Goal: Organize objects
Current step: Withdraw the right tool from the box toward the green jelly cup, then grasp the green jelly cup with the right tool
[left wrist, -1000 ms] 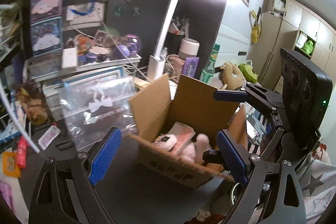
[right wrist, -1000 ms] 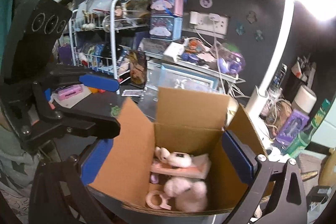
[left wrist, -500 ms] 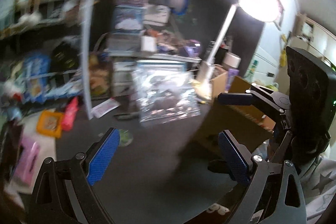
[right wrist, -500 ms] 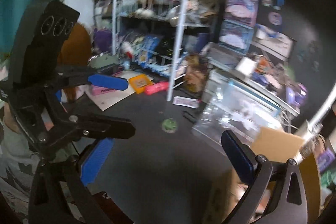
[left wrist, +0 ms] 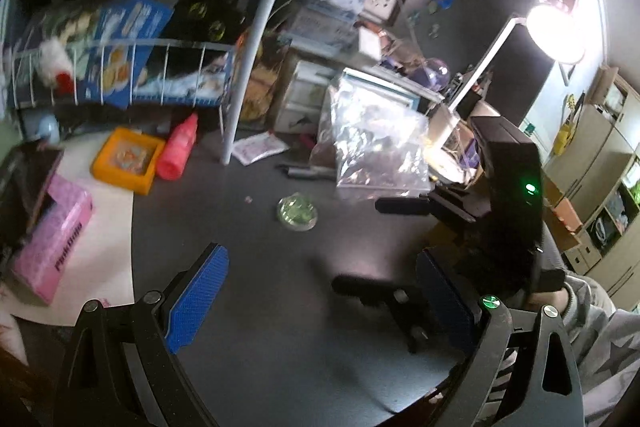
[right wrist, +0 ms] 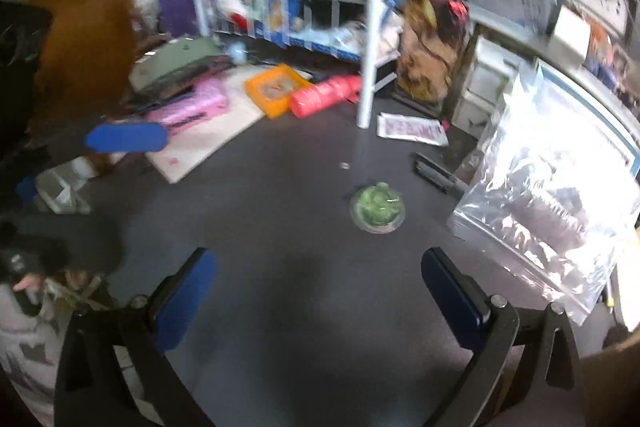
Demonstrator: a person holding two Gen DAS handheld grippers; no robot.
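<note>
both hand-held grippers [left wrist: 320, 291] [right wrist: 318, 297] level, spread, empty

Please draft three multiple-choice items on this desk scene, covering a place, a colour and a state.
1. Where is the small green dish?
A. inside the orange tray
B. alone on the dark desk
C. on the wire rack

2. What colour is the bottle lying beside the orange tray?
A. red-pink
B. blue
C. white

3. How are the right gripper fingers?
A. shut on the dish
B. shut on nothing
C. open and empty

Answers: 1 B, bare desk surrounds it; 2 A, its body is red-pink; 3 C, the blue fingers stand wide apart.
</note>
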